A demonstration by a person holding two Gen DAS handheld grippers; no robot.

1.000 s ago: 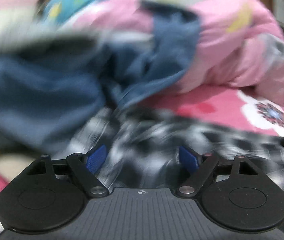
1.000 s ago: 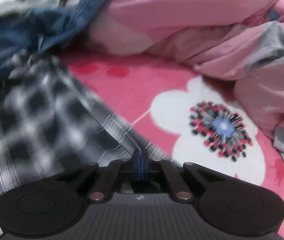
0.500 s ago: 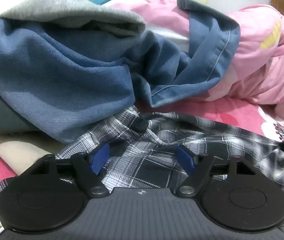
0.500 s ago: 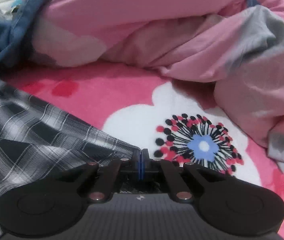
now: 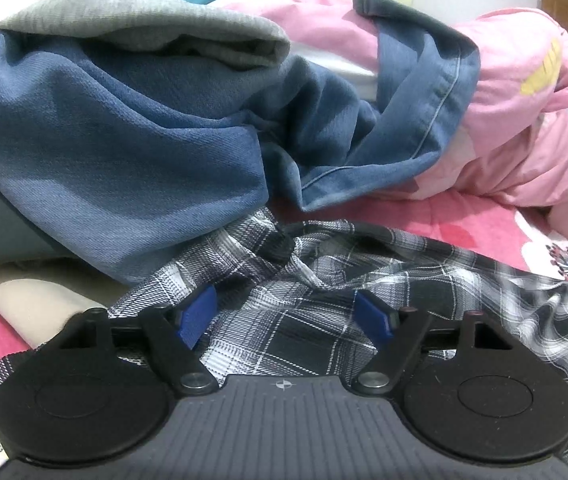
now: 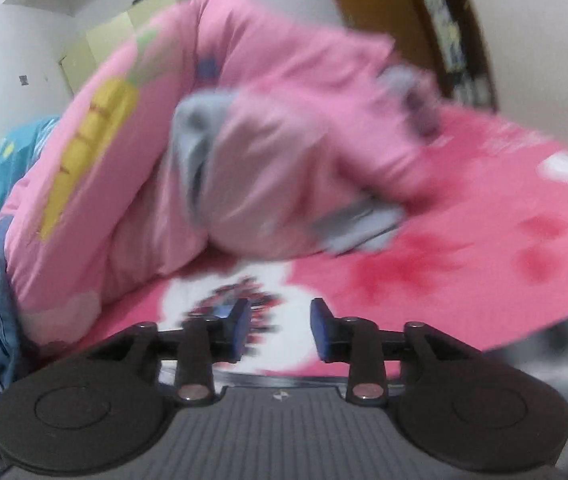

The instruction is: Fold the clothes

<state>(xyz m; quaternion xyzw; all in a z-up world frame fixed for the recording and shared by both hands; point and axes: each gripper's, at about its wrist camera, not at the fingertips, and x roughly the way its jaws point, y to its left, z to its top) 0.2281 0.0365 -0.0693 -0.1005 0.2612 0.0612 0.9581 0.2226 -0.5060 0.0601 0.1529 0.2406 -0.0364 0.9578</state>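
The left tongs (image 5: pixel 285 316) are wide open over the checked shirt (image 5: pixel 323 320) on the bed, blue jeans (image 5: pixel 124 140) at 11 o'clock, and the right tongs (image 6: pixel 280 330) are open, holding nothing.

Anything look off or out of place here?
Plaid shirt lies bunched and twisted under the open left gripper, one end tucked under the jeans. Right gripper is open and empty over the bedsheet.
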